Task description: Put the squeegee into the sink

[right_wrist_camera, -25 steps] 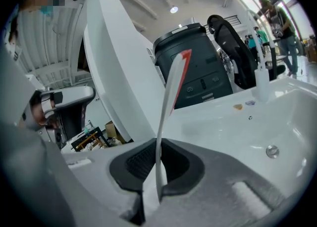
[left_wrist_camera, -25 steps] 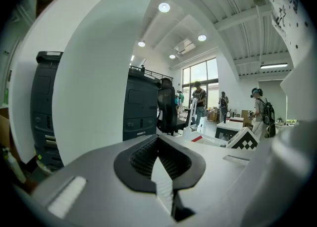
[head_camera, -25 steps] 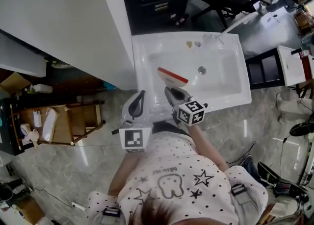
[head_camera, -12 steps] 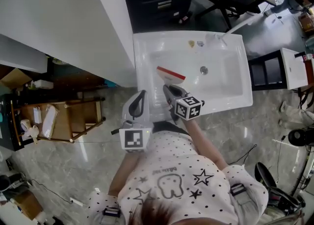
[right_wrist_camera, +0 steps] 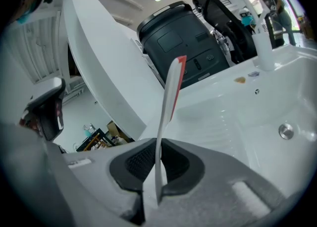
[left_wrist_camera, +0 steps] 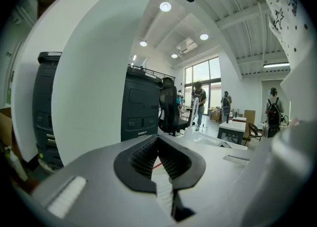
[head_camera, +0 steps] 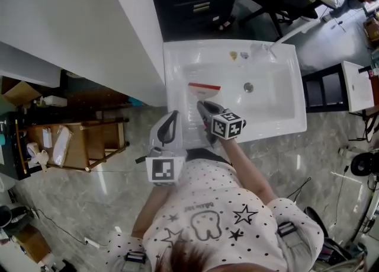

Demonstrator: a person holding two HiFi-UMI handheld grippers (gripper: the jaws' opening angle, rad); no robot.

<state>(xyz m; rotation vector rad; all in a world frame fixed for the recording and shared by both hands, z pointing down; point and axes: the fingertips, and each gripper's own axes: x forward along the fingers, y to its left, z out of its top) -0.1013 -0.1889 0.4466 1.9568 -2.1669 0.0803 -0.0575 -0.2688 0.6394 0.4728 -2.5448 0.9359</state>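
Sink (head_camera: 273,100), squeegee (head_camera: 205,90) turned, now lower inside

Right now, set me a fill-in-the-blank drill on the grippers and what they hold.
The right gripper is shut on the ____. The held tool's far edge is coloured ____. In the head view it is held over the ____, left of the drain. The left gripper, jaws together, holds ____.
Missing words: squeegee; red; sink; nothing.
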